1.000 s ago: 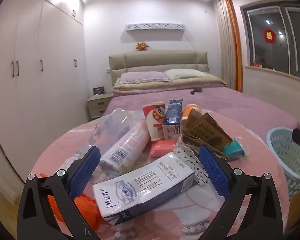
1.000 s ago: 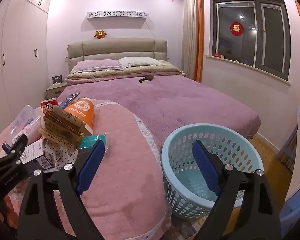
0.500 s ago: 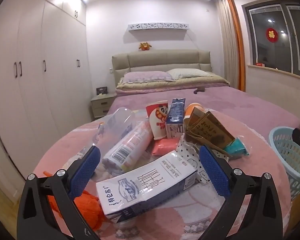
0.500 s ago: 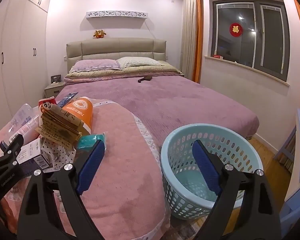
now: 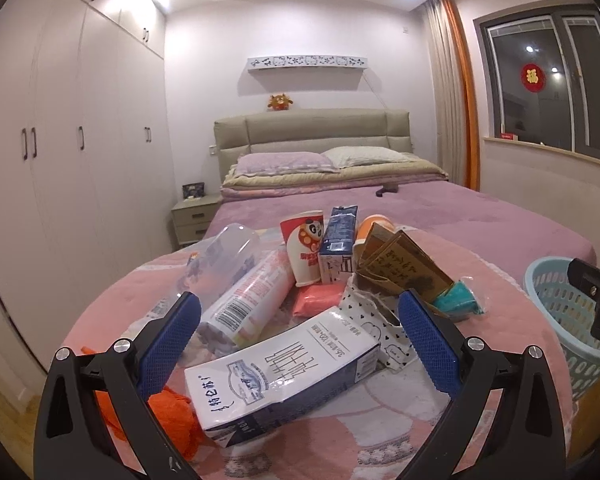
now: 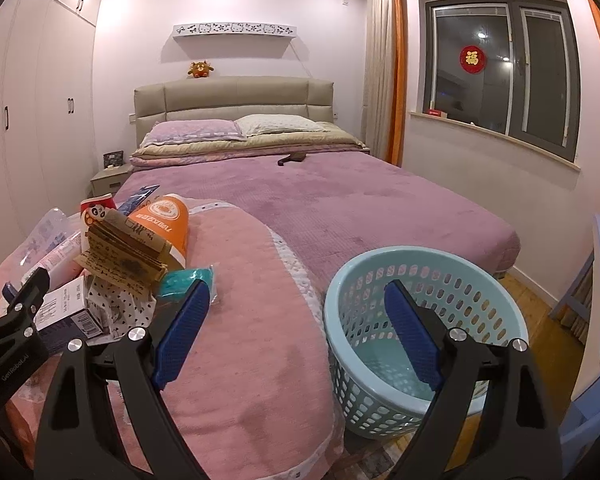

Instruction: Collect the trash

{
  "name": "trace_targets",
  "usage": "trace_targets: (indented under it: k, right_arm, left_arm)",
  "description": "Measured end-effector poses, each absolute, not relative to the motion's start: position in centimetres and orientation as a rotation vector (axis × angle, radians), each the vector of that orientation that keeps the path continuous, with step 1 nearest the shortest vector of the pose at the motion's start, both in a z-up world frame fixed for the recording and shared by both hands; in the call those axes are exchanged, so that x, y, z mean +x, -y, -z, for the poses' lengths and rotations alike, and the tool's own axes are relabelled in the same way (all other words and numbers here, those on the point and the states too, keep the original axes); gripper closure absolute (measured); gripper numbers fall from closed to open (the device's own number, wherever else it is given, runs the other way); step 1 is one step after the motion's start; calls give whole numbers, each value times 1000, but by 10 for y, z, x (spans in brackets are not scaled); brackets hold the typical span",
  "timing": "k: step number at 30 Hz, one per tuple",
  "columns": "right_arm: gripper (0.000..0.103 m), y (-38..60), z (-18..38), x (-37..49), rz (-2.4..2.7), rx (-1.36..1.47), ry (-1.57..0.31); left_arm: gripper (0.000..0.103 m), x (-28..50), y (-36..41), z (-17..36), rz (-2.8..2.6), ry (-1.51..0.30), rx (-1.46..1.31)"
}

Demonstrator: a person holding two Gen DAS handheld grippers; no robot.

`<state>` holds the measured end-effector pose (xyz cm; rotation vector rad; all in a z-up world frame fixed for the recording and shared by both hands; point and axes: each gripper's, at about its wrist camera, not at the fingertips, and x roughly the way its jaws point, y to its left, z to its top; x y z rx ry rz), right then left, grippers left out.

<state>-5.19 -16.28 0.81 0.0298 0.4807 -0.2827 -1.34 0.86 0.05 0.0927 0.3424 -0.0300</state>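
Since the left gripper (image 5: 298, 330) hangs with its jaws apart over the milk carton (image 5: 284, 376), it should drop squarely across the carton's narrow sides before closing. The white-and-navy carton lies flat at the pink blanket's (image 5: 480, 280) near edge. The right gripper (image 6: 296, 330), also spread, holds nothing beside the teal basket (image 6: 420, 264).

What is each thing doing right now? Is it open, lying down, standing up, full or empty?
Left gripper: open, holding nothing.
Right gripper: open, holding nothing.
White milk carton: lying on its side.
Panda paper cup: standing upright.
Small blue carton: standing upright.
Clear bottle: lying down.
Blue basket: upright on the floor, empty.
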Motion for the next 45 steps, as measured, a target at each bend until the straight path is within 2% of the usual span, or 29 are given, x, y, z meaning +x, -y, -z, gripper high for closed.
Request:
trace_targets:
  k: [16, 22, 35, 38, 41, 45]
  right_arm:
    - [19, 159, -7, -52, 293, 11, -485]
    - [31, 156, -5, -49, 282, 1, -499]
    - [31, 156, -6, -47, 276, 4, -503]
    - [31, 157, -8, -47, 274, 3, -500]
    - [25, 157, -10, -45, 257, 13, -494]
    - [24, 149, -9, -40, 211, 25, -503]
  left_arm:
    - [7, -15, -15, -2, 23, -341, 56]
    - [7, -17, -15, -3, 27, -330, 57]
    - [7, -17, -21, -6, 50, -335, 18]
    - [7, -24, -43, -18, 33, -352, -9]
    - [7, -35, -87, -33, -13, -354, -68]
    - [7, -35, -156, -38, -65, -464, -185]
